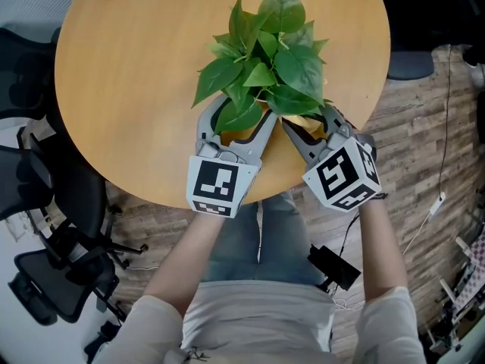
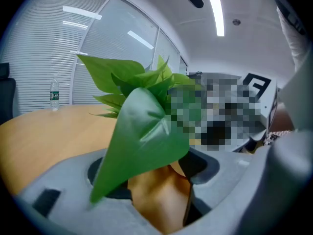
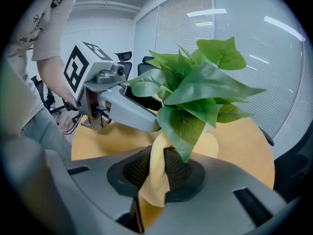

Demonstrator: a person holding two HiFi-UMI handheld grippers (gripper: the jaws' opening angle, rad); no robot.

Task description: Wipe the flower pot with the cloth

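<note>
Nearest to the person are the two marker cubes (image 1: 218,186), and they carry only black and white square patterns, no letters. Just beyond them, the left gripper (image 1: 237,120) has one jaw on each side of the flower pot (image 2: 159,195) and, as far as its own view shows, both are pressed against it, so the pot is gripped. The pot stands on the round wooden table (image 1: 136,74), close to the near edge, and the leaves of the plant (image 1: 265,59) hang over it and hide most of its rim. At the pot's right side the right gripper (image 1: 312,127) has its jaws closed together on a fold of the yellow cloth (image 3: 156,177). I judge that the wiping is the step in hand. To do it well, the left gripper needs a firm but not too hard grip, so that the pot does not slide or tip near the edge. The right one should press the cloth flat on the wall and go around it in slow strokes, under the leaves and not through them, because a leaf is easily caught or torn. Far across the table stands a water bottle (image 2: 54,95), but its label is too small to read.
</note>
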